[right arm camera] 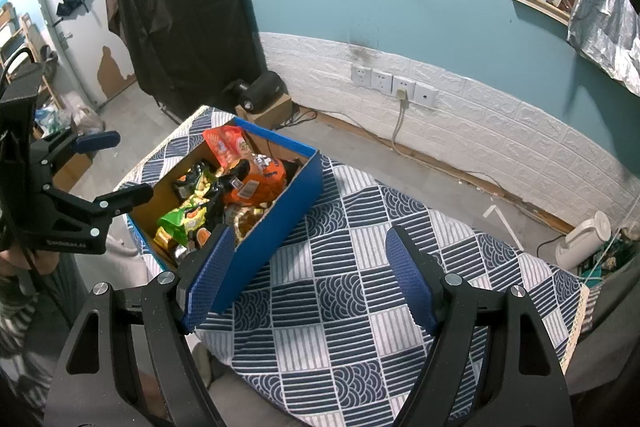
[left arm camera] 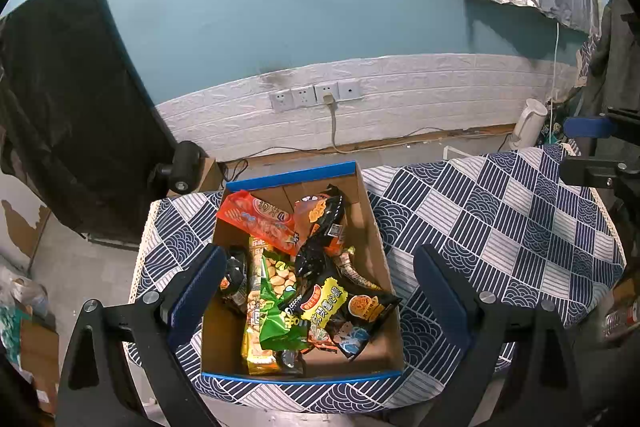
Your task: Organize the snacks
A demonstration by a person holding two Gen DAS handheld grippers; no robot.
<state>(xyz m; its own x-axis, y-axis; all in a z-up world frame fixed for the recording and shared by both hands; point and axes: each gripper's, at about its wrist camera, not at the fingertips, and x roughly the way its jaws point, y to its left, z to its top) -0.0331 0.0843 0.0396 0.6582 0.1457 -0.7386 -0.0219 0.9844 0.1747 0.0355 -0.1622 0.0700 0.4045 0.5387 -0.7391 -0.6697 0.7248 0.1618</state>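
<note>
The blue-edged cardboard box (left arm camera: 372, 227) sits lower centre in the left view, piled with light, crinkly, slippery foil snack packets (left arm camera: 304, 279); pinching a crimped end seems safest. The left gripper (left arm camera: 320, 275) and right gripper (right arm camera: 308, 267) both gape wide, holding nothing. The blue patterned tablecloth (right arm camera: 360, 291) lies bare at lower right, its edges near.

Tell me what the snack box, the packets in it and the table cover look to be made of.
Box: likely cardboard, brown matte inside, smooth blue outside.
Snack packets: apparently plastic film, glossy and crinkled with printed colours.
Table cover: seems woven cloth, matte, navy-and-white pattern, draping over the edge.
</note>
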